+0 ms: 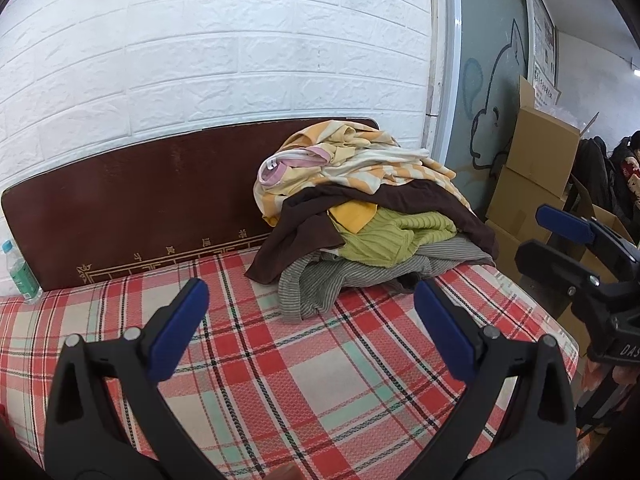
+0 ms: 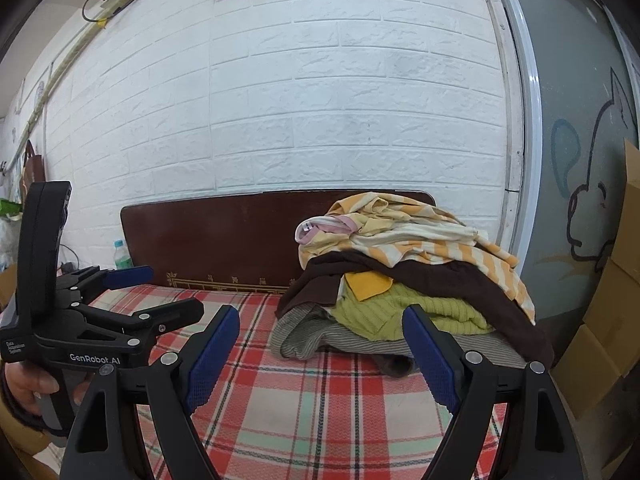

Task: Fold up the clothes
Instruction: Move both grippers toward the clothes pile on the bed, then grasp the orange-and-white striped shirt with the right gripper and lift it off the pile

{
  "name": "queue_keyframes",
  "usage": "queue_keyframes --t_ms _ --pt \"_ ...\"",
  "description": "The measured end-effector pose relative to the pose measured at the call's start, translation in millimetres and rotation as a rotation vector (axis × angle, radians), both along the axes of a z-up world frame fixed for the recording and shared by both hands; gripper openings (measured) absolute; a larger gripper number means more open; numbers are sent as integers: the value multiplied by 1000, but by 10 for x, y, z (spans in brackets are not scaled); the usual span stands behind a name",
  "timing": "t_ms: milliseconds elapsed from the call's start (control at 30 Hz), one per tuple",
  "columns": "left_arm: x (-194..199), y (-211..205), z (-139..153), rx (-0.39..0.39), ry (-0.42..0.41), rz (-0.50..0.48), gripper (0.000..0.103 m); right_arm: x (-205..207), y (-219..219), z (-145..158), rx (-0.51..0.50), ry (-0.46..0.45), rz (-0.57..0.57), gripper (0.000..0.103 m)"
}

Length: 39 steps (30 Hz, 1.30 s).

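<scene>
**A:** Left wrist view, nearest first: the left claw (image 1: pixel 312 312) hangs with its jaws spread wide and nothing between them, over the plaid bed cover (image 1: pixel 280 380). The right claw (image 2: pixel 320 344) is likewise agape and empty.

**B:** And the clothes?

**A:** The pile of clothes (image 1: pixel 368 216) sits crumpled at about one o'clock, against the brown headboard (image 1: pixel 140 208). From the bottom: a grey striped garment (image 1: pixel 320 284), a green knit (image 1: pixel 392 236), a dark brown garment (image 1: pixel 304 236), and a yellow-and-cream striped garment (image 1: pixel 384 168) on top.

**B:** How would they handle?

**A:** Soft, light and limp, I'd judge. A pinch at a loose edge of the top garment should lift it free.

**B:** Any writing?

**A:** "GenRobot.AI" on the left device in the right wrist view. The gold characters on the headboard are too small to read.
</scene>
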State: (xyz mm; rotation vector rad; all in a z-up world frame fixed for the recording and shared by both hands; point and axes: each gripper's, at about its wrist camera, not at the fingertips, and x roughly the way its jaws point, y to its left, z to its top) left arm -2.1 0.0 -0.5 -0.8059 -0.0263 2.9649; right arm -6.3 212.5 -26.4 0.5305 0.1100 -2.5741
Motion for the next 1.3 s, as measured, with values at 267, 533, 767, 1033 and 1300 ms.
queue_keyframes --t_ms 267,533,767,1033,1300 --pt "-185 -1 -46 -1 -24 5 103 -247 -52 -110 27 -1 13 86" --pt "-370 -31 -137 -7 -43 15 103 -503 -53 -192 30 -2 25 86" --pt "-467 -64 -205 -7 -69 24 103 -673 -67 -214 51 12 43 86" --pt "-557 -112 -339 5 -83 33 103 -935 -156 -319 98 -66 86 87" --pt "-834 -265 -389 -3 -71 55 103 -1849 -335 -261 145 -75 30 87"
